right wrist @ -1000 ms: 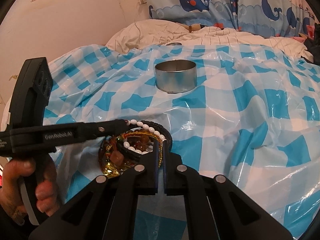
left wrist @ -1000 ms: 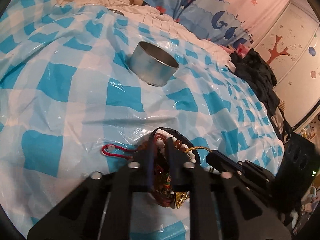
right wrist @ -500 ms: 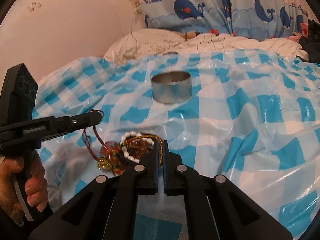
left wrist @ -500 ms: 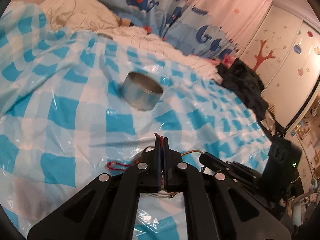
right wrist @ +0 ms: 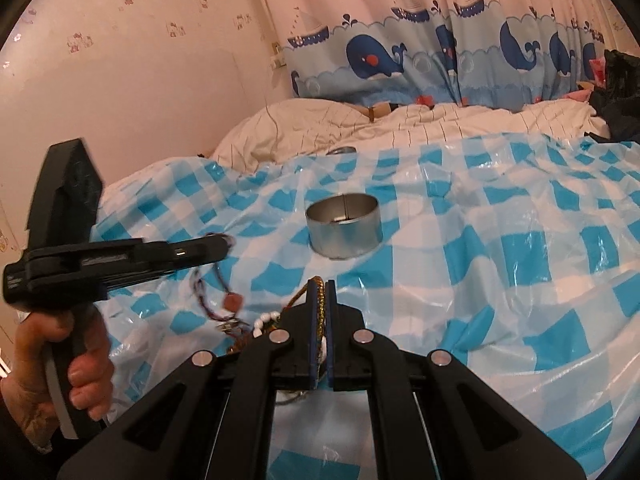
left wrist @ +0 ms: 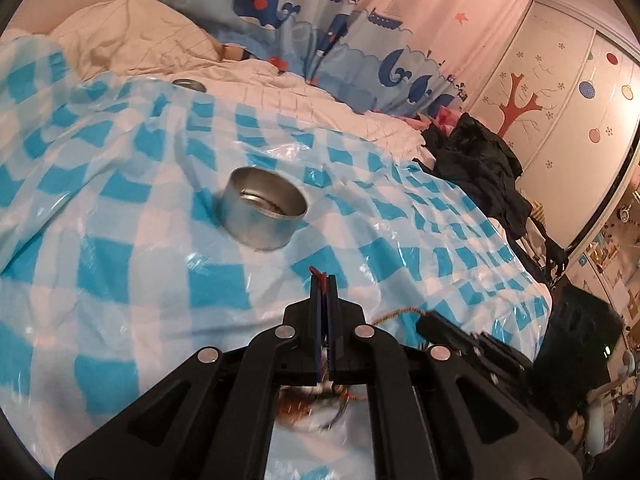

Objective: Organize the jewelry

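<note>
- Pulling one piece free of the jewelry pile (right wrist: 256,330): left gripper (left wrist: 324,280) pinched tight on a red cord (left wrist: 315,270), the strand w/ a brown bead (right wrist: 233,302) dangling below its tip.
- Right gripper (right wrist: 320,286) also clamped, jaws closed on a gold chain (right wrist: 318,300).
- Pile lies on checked plastic sheet (right wrist: 500,280), nearer the cameras than the metal tin (right wrist: 344,230); tin sits upright, open.
- Handling, my guess: light, limp, tangle-prone; beads slick. Grip cord or chain itself, not beads; lift slowly so strands don't snag.
</note>
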Demonstrator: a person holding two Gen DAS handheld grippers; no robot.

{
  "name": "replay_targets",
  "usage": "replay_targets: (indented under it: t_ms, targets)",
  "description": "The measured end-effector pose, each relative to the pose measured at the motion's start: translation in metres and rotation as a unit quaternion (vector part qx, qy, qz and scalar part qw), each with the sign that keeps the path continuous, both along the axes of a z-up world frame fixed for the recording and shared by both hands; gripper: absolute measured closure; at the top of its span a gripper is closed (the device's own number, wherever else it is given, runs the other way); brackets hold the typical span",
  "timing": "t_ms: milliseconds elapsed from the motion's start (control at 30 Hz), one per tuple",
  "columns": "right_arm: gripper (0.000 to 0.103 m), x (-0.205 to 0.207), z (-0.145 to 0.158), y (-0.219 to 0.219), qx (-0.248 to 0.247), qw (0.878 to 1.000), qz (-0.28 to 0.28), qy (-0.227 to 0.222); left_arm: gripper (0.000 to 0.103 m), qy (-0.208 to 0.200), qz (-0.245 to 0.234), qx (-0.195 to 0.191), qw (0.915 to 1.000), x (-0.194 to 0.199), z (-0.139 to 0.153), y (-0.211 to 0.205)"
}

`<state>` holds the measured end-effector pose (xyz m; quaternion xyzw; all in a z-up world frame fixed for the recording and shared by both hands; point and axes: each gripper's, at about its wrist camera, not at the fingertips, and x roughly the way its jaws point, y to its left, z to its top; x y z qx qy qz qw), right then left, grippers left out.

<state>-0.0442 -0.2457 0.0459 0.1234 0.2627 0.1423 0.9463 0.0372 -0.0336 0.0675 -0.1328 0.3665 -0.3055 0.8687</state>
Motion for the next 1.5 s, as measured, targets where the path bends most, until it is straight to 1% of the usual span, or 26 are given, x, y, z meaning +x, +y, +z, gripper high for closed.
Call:
replay_targets:
  t_ms: [233,333,567,633,667,767,833,933,967,1100,1133,1167,1200,1233,1267,1333,1367,1400,1433,1500]
  targets:
    - [0.099,0.030,0.019,-0.012,0.006,1.000,-0.001,-0.018,0.101,-0.005,0.000,-0.012,0.9999,0.053,0.015,-0.018]
    - [0.099,0.048,0.024,-0.014,0.005,1.000,0.009,-0.027,0.101,-0.008,0.006,-0.016,0.9998,0.070,0.019,-0.024]
    - [0.099,0.105,0.030,-0.016,0.005,0.999,0.012,-0.037,0.101,-0.015,0.021,-0.030,0.9992,0.119,0.024,-0.044]
    - [0.099,0.123,0.028,-0.018,0.010,0.999,0.008,-0.036,0.101,-0.013,0.033,-0.025,0.9991,0.132,0.020,-0.049]
    - [0.099,0.130,0.028,-0.019,0.013,0.999,0.007,-0.034,0.101,-0.002,0.044,-0.011,0.9990,0.146,0.013,-0.053]
    - [0.099,0.154,0.023,-0.017,0.017,0.999,0.009,-0.030,0.099,0.057,0.066,0.016,0.9960,0.174,-0.015,-0.052]
    - [0.099,0.168,0.020,-0.013,0.019,0.999,0.014,-0.028,0.095,0.071,0.073,0.027,0.9944,0.179,-0.023,-0.046]
    - [0.099,0.185,0.013,-0.005,0.028,0.999,0.025,-0.018,0.082,0.054,0.078,0.034,0.9949,0.171,-0.018,-0.032]
    - [0.099,0.191,0.009,-0.001,0.028,0.999,0.028,-0.011,0.076,0.048,0.081,0.040,0.9948,0.167,-0.015,-0.026]
    - [0.099,0.208,-0.017,0.013,-0.008,0.998,0.033,0.049,0.061,0.039,0.079,0.059,0.9944,0.142,-0.005,-0.004]
    - [0.098,0.207,-0.022,0.012,-0.015,0.998,0.027,0.062,0.060,0.039,0.077,0.061,0.9944,0.135,-0.003,0.001]
    - [0.093,0.203,-0.024,0.008,-0.013,0.998,0.022,0.065,0.056,0.039,0.079,0.062,0.9942,0.125,-0.002,0.007]
    - [0.078,0.198,-0.024,0.004,-0.007,0.998,0.018,0.065,0.053,0.040,0.081,0.063,0.9939,0.117,-0.002,0.012]
    - [0.071,0.189,-0.021,-0.002,-0.001,0.998,0.011,0.060,0.052,0.042,0.082,0.063,0.9938,0.108,-0.003,0.017]
    - [0.066,0.180,-0.018,-0.006,0.004,0.998,0.006,0.055,0.050,0.045,0.084,0.065,0.9933,0.097,-0.006,0.021]
    - [0.063,0.159,-0.013,-0.012,0.002,0.999,0.006,0.049,0.048,0.052,0.081,0.070,0.9929,0.080,-0.013,0.025]
    - [0.059,0.154,-0.011,-0.013,-0.003,0.999,0.006,0.047,0.046,0.061,0.081,0.070,0.9924,0.067,-0.020,0.029]
    - [0.059,0.146,-0.010,-0.014,-0.008,0.999,0.006,0.046,0.045,0.068,0.082,0.067,0.9920,0.061,-0.024,0.031]
    - [0.059,0.136,-0.010,-0.017,-0.008,0.999,0.003,0.049,0.044,0.076,0.085,0.061,0.9916,0.053,-0.029,0.033]
    - [0.058,0.128,-0.008,-0.019,-0.004,0.999,0.001,0.048,0.041,0.090,0.093,0.042,0.9907,0.034,-0.038,0.041]
